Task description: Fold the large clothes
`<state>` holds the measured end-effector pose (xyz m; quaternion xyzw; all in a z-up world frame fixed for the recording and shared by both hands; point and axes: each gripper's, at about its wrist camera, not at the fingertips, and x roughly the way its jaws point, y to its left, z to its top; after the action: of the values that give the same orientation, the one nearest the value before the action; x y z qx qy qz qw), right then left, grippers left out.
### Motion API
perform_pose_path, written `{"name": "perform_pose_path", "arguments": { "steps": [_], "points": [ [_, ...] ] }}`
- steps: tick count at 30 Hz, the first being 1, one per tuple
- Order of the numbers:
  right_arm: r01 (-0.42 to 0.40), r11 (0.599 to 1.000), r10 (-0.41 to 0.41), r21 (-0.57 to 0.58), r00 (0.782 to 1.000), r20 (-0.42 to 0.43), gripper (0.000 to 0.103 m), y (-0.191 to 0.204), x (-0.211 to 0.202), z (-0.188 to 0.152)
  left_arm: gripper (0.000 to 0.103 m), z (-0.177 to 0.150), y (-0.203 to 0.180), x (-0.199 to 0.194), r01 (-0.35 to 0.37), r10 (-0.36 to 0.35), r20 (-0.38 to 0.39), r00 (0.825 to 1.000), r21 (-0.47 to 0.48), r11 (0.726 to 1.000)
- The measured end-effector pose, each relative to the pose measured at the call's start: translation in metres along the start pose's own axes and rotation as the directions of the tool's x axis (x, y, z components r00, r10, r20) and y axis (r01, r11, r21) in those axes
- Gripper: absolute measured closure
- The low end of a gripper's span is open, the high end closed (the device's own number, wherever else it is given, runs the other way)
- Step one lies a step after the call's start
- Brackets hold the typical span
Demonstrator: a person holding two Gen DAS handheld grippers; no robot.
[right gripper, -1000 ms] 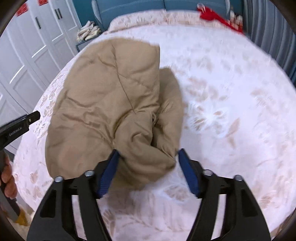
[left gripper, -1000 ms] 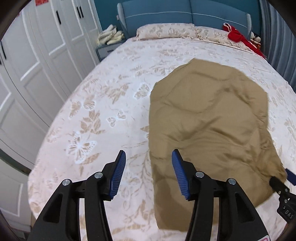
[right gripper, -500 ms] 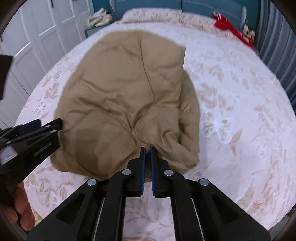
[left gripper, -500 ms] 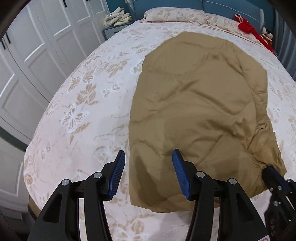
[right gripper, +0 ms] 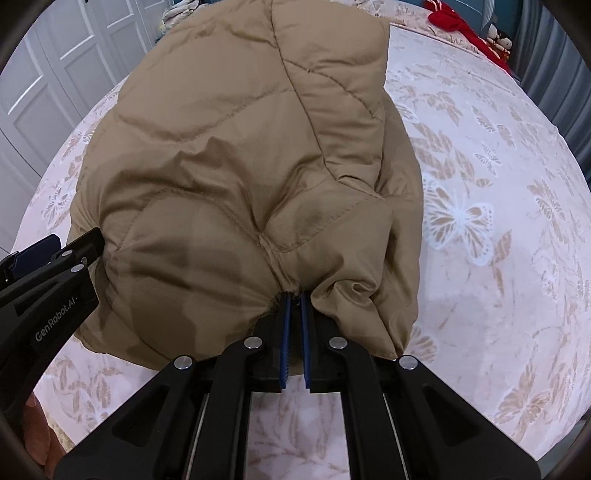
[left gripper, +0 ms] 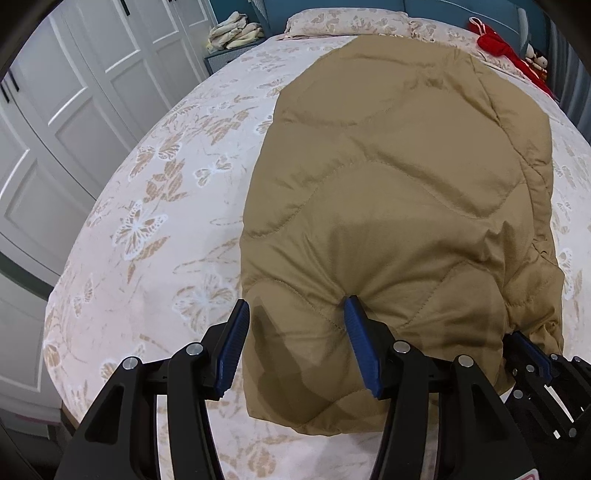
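A tan quilted jacket (left gripper: pixel 399 192) lies folded on the bed; it also fills the right wrist view (right gripper: pixel 236 155). My left gripper (left gripper: pixel 295 317) is open, its blue pads astride the jacket's near left corner, the right pad pressing into the fabric. My right gripper (right gripper: pixel 294 295) is shut on the jacket's near right edge, fabric bunched between the pads. The right gripper shows at the lower right of the left wrist view (left gripper: pixel 532 354). The left gripper shows at the left of the right wrist view (right gripper: pixel 55 254).
The bed has a cream butterfly-print cover (left gripper: pixel 155 206). White wardrobe doors (left gripper: pixel 74 110) stand at the left. A red garment (left gripper: pixel 495 44) and pillows lie by the blue headboard. A nightstand with folded cloth (left gripper: pixel 232 33) stands at the back left.
Both grippers have moved in close to the jacket's near edge. The right gripper shut on the edge a second ago and still holds it. The left gripper stays open, now astride the corner.
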<state>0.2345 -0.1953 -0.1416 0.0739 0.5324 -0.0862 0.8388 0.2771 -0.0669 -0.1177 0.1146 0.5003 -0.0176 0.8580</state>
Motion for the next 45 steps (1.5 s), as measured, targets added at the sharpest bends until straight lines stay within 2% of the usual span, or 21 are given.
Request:
{"name": "perform_pose_path", "arguments": {
  "steps": [9,20,24,27,30,32,35,38,45],
  "points": [
    [-0.008,1.000,0.008,0.019,1.000,-0.010,0.099,-0.001,0.015,-0.005,0.048,-0.005,-0.004,0.014,0.004,-0.004,-0.008,1.000,0.004,1.000],
    [-0.034,0.999,0.035,0.041,0.999,-0.008,0.099,-0.007,0.029,-0.007,0.048,-0.008,-0.013,0.022,-0.032,0.032,0.002,0.999,0.022,0.999],
    [-0.044,0.998,0.044,0.041,0.999,-0.004,0.100,-0.009,0.025,-0.006,0.048,-0.006,-0.011,0.018,-0.033,0.033,0.000,0.999,0.029,0.999],
    [-0.062,0.995,0.062,0.083,0.998,0.002,0.099,-0.019,0.009,-0.007,0.047,-0.008,-0.008,0.006,-0.032,0.032,0.002,0.999,0.031,0.999],
    [-0.050,0.996,0.047,0.078,0.998,0.035,0.085,-0.021,-0.019,-0.017,0.047,-0.014,-0.004,-0.011,-0.030,0.030,0.007,1.000,0.029,0.999],
    [-0.042,0.997,0.038,0.066,0.998,0.058,0.072,-0.020,-0.036,-0.025,0.047,-0.021,-0.002,-0.024,-0.031,0.031,0.012,0.999,0.022,0.999],
    [-0.036,0.998,0.031,0.048,0.994,0.104,0.068,-0.018,-0.066,-0.042,0.041,-0.036,0.003,-0.044,-0.015,0.015,0.017,1.000,0.007,1.000],
    [-0.034,0.999,0.029,0.041,0.990,0.137,0.063,-0.017,-0.093,-0.062,0.040,-0.055,0.008,-0.067,-0.026,0.026,0.045,0.999,0.006,1.000],
    [-0.039,0.999,0.033,0.034,0.985,0.170,0.056,-0.013,-0.130,-0.110,0.033,-0.095,0.011,-0.107,-0.023,0.021,0.086,0.996,0.026,0.999]
  ]
}}
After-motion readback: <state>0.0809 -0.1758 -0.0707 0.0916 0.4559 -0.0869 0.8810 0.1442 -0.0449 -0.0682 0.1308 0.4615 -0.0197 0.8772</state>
